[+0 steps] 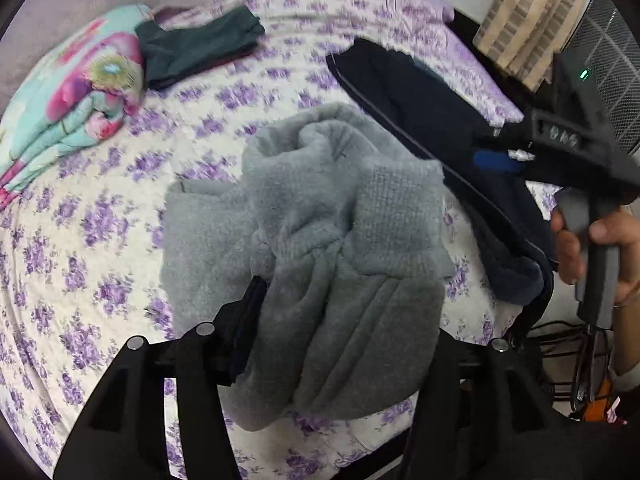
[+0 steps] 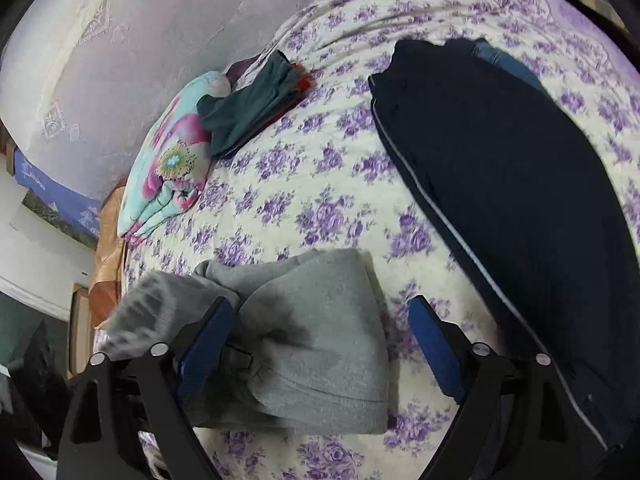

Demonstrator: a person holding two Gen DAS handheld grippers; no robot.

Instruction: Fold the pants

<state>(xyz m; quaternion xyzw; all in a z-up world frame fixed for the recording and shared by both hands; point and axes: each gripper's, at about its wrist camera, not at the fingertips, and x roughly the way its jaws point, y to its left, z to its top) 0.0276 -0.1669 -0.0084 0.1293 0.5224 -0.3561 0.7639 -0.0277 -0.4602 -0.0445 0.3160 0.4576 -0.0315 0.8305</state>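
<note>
Grey fleece pants (image 1: 320,240) are bunched on the purple-flowered bed (image 1: 100,240). In the left wrist view they fill the gap of my left gripper (image 1: 344,312). Its left finger (image 1: 250,316) lies against the fabric, and a raised fold drapes over and hides the right finger. In the right wrist view the grey pants (image 2: 320,340) lie as a thick folded bundle, blurred at their left end. My right gripper (image 2: 322,304) hovers over them with its blue pads (image 2: 436,344) wide apart and not touching. A hand (image 1: 600,240) holds the right gripper (image 1: 500,148) at the right.
Dark navy pants (image 2: 500,180) with a pale side stripe stretch along the right of the bed (image 2: 320,200). A teal garment (image 2: 248,116) and a folded floral blanket (image 2: 172,168) lie at the far left by the wall. The bed's edge runs close below me.
</note>
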